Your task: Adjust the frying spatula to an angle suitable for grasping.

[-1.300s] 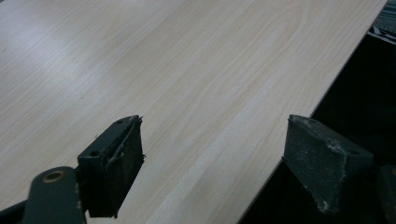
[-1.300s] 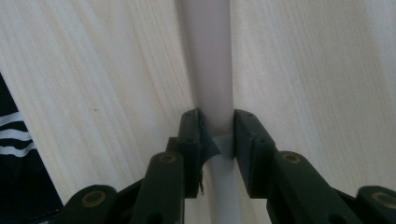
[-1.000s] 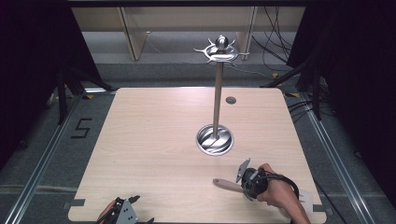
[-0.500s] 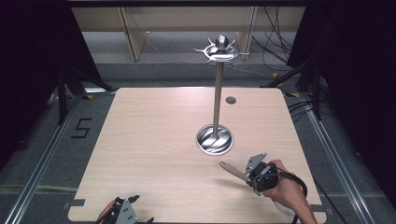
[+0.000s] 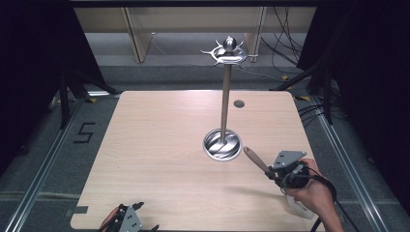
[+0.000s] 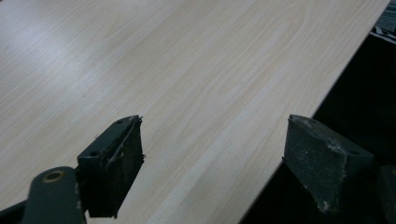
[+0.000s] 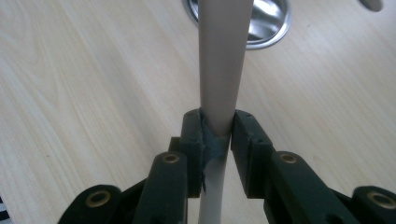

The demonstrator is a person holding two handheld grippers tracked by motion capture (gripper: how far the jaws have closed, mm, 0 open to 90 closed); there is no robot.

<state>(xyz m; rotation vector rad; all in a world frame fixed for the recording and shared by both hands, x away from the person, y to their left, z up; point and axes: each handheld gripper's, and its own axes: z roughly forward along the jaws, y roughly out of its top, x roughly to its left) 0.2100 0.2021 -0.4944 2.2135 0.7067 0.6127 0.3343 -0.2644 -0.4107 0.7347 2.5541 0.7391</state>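
Tabletop (image 5: 159, 159): pale wood laminate, mostly bare. The whole left half and the near middle are open room for you to swing through. The right edge and near edge sit close to your right hand, so watch the drop-off there.

Stand (image 5: 223, 96): a tall metal pole rising from a shiny round base (image 5: 222, 144), right of the tabletop's centre, with a hooked crown (image 5: 228, 52) on top toward the far edge. It looks top-heavy; judged, a sideways knock on the pole could tip it. A small dark hole (image 5: 239, 103) lies in the tabletop behind it, near the far edge.

Handle (image 5: 255, 159): a tan, rod-like utensil handle held near the right edge, its free end pointing up-left toward the base, just beside the rim but apart from it. It looks stiff, light and smooth, so probably a bit slippery. A whitish end shows below your hand; what it is, can't tell.

Right tool (image 7: 217, 135): jaws nearly closed, clamped on the handle (image 7: 219, 60) where it narrows. In the right gripper view the thick part runs ahead of the pads (image 7: 195, 135). Grip looks centred; a hold nearer the wide part would likely resist twisting better.

Left tool (image 5: 126, 220): at the near edge, left of centre. Jaws spread wide, nothing between them, hanging over the tabletop's edge (image 6: 299, 126).
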